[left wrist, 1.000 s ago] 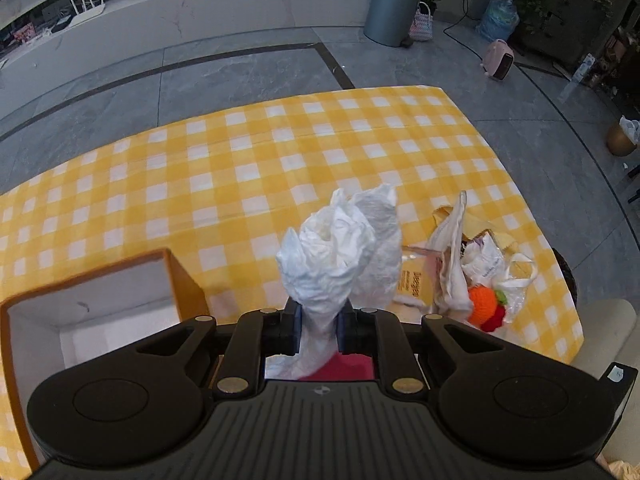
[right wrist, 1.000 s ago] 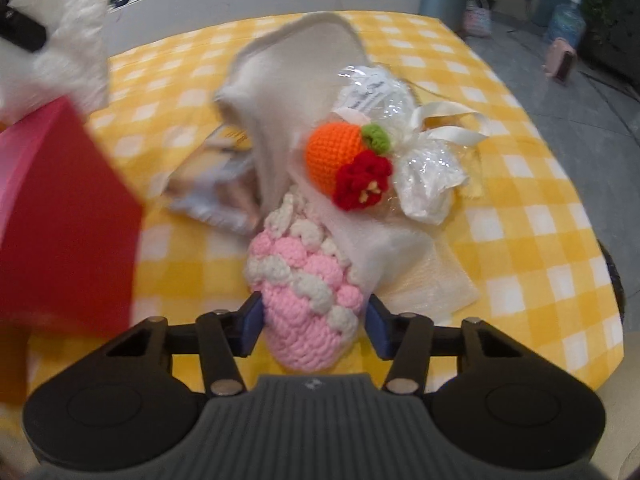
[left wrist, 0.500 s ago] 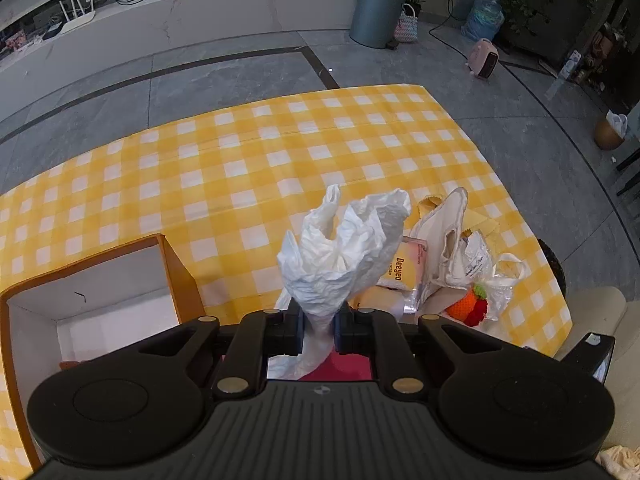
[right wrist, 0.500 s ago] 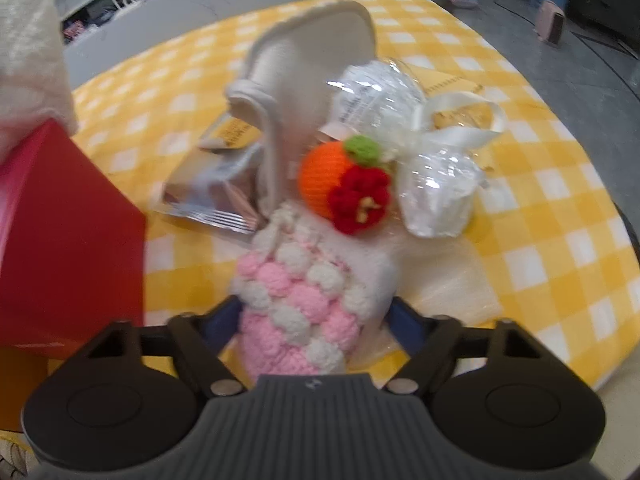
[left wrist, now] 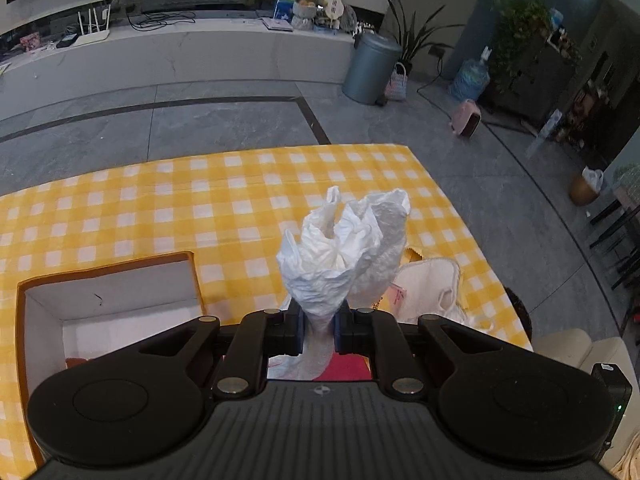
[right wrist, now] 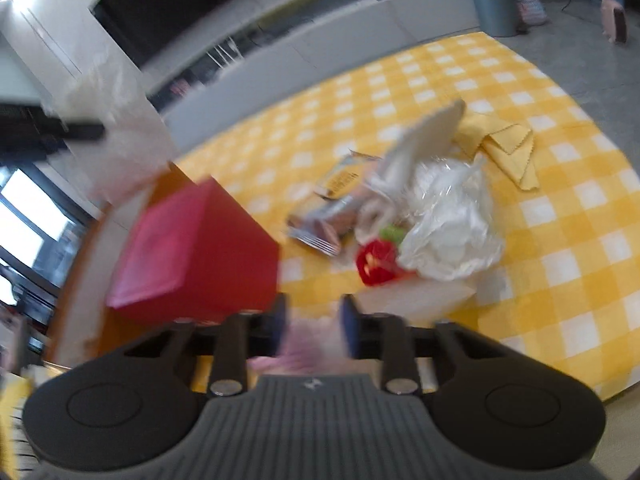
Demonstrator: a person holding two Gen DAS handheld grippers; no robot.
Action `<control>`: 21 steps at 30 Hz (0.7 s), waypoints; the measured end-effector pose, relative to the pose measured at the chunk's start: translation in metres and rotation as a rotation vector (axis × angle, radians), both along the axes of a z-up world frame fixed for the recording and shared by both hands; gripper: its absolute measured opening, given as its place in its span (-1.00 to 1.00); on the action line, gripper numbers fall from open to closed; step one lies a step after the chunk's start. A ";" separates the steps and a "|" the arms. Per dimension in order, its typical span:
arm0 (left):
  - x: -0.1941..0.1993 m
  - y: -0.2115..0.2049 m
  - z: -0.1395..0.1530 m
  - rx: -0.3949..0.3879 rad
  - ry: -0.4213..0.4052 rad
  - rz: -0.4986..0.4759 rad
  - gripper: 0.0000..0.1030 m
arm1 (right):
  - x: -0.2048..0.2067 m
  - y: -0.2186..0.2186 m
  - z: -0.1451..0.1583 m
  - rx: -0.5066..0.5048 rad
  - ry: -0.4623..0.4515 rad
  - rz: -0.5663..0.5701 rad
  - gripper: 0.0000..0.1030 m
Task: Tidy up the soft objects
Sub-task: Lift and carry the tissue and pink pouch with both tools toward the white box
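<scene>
My left gripper (left wrist: 319, 320) is shut on a crumpled white plastic bag (left wrist: 344, 248), held up over the yellow checked tablecloth (left wrist: 224, 200). The same bag (right wrist: 120, 132) shows blurred at the upper left of the right wrist view. My right gripper (right wrist: 313, 320) has its jaws closing, and a pink crocheted piece (right wrist: 308, 344), badly blurred, fills the gap between them. Just ahead of it lies the pile: a red crocheted flower (right wrist: 374, 266), a clear plastic bag (right wrist: 448, 224), a cream cloth pouch (right wrist: 424, 136) and a snack packet (right wrist: 332, 200).
An open orange box (left wrist: 108, 264) with a white inside stands at the left, below the left gripper. A red box (right wrist: 192, 252) sits beside it. A folded yellow cloth (right wrist: 508, 148) lies beyond the pile. The table's right edge drops to grey floor.
The right gripper has pulled back and up from the pile with its jaws narrowed on the pink piece. The left gripper rose with the white bag, so more of the room shows.
</scene>
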State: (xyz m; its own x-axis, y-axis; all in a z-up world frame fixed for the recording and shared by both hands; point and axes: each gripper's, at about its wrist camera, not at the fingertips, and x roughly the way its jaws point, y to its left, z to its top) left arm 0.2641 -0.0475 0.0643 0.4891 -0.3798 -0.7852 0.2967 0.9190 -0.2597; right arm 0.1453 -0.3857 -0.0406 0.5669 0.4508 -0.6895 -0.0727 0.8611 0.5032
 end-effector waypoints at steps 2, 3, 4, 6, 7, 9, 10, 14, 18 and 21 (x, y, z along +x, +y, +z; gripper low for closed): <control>-0.002 0.005 -0.001 -0.006 0.000 0.007 -0.71 | 0.001 -0.004 -0.001 -0.017 0.016 -0.029 -0.65; -0.002 0.006 -0.003 -0.006 -0.001 0.009 -0.71 | 0.003 -0.004 -0.004 -0.058 0.044 -0.059 -0.48; -0.003 0.006 -0.006 -0.003 0.001 0.009 -0.71 | 0.004 -0.004 -0.008 -0.084 0.071 -0.082 -0.34; -0.003 0.006 -0.010 0.000 0.007 0.007 -0.71 | 0.008 -0.002 -0.013 -0.091 0.096 -0.088 -0.13; -0.003 0.005 -0.013 -0.001 0.011 0.005 -0.71 | 0.010 0.001 -0.014 -0.100 0.096 -0.073 -0.13; -0.003 0.005 -0.016 -0.001 0.018 0.001 -0.71 | 0.011 0.008 -0.011 -0.134 0.093 -0.057 0.00; -0.004 0.006 -0.017 0.001 0.023 -0.004 -0.71 | 0.011 0.011 -0.010 -0.161 0.094 -0.047 0.03; -0.006 0.003 -0.020 0.008 0.023 -0.019 -0.71 | 0.011 0.043 0.004 -0.235 0.076 0.142 0.42; -0.009 0.003 -0.022 -0.006 0.025 -0.028 -0.71 | 0.007 0.089 0.003 -0.345 0.114 0.411 0.62; -0.010 0.007 -0.025 -0.024 0.031 -0.031 -0.71 | 0.013 0.120 -0.019 -0.459 0.227 0.520 0.63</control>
